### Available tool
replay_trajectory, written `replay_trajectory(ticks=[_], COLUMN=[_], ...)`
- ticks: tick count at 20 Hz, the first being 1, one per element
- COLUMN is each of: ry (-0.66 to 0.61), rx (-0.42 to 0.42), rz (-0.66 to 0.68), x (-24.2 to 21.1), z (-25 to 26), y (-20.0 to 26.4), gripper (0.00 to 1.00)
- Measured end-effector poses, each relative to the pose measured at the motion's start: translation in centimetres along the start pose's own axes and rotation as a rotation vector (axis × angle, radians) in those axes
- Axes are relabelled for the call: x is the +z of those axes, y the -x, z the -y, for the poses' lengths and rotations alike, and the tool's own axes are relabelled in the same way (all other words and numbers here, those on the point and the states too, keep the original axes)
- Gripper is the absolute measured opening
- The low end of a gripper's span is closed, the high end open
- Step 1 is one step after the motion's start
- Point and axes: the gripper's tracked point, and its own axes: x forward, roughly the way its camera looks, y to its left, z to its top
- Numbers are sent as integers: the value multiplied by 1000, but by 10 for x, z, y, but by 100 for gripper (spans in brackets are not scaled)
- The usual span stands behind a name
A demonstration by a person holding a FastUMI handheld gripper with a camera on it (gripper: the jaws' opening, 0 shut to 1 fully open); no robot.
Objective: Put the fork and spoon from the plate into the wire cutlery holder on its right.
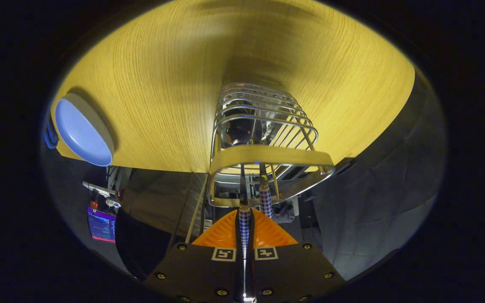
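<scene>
No brand or legible writing anywhere; only two small square black-and-white markers (244, 253) on the body of the hand-held gripper (244, 223), patterns rather than words; a lit screen (101, 225) low down beside the gripper, too small and blurred to make out.

Hand-held gripper pointing steeply down over the near edge of a pale wood-grain surface (162, 97); fingers brought together, clamped on a handle with a blue-and-white check pattern (244, 225) running straight up the narrow gap between them; fork or spoon impossible to tell, the working end hidden inside the wire cutlery holder (263, 126).

Second checked handle (266, 202) just beside the first, free of the fingers, leaning up out of the holder; its head likewise hidden behind the wires and a pale band (267, 155) across the holder's near rim.

Holder standing just ahead of the fingers, at the surface's near edge; rounded wire hoops stacked one behind another; something dark and shiny (238, 132) inside, blurred, not identifiable.

Blue plate (83, 130) well apart from the holder, at the far side of the surface's near edge, partly cut off; nothing seen lying on its visible part.

Beyond the edge, below the surface, dim grey floor (373, 202) and cluttered dark shapes, hard to make out.
</scene>
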Motion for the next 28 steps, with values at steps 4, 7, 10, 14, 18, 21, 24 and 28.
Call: replay_trajectory(ticks=[4, 7, 10, 14, 18, 21, 24, 28], ry=[21, 30, 42, 81, 112, 116, 102, 86], rx=[-26, -31, -23, -76, -107, -84, -35, 1], rz=[-12, 11, 76, 168, 356, 475, 565, 673], x=[-4, -1, -2, -16, -21, -37, -47, -57], z=[4, 7, 5, 15, 15, 10, 1, 0], y=[0, 2, 10, 22, 26, 32, 29, 28], gripper=[10, 10, 57, 73, 98, 98, 98, 98])
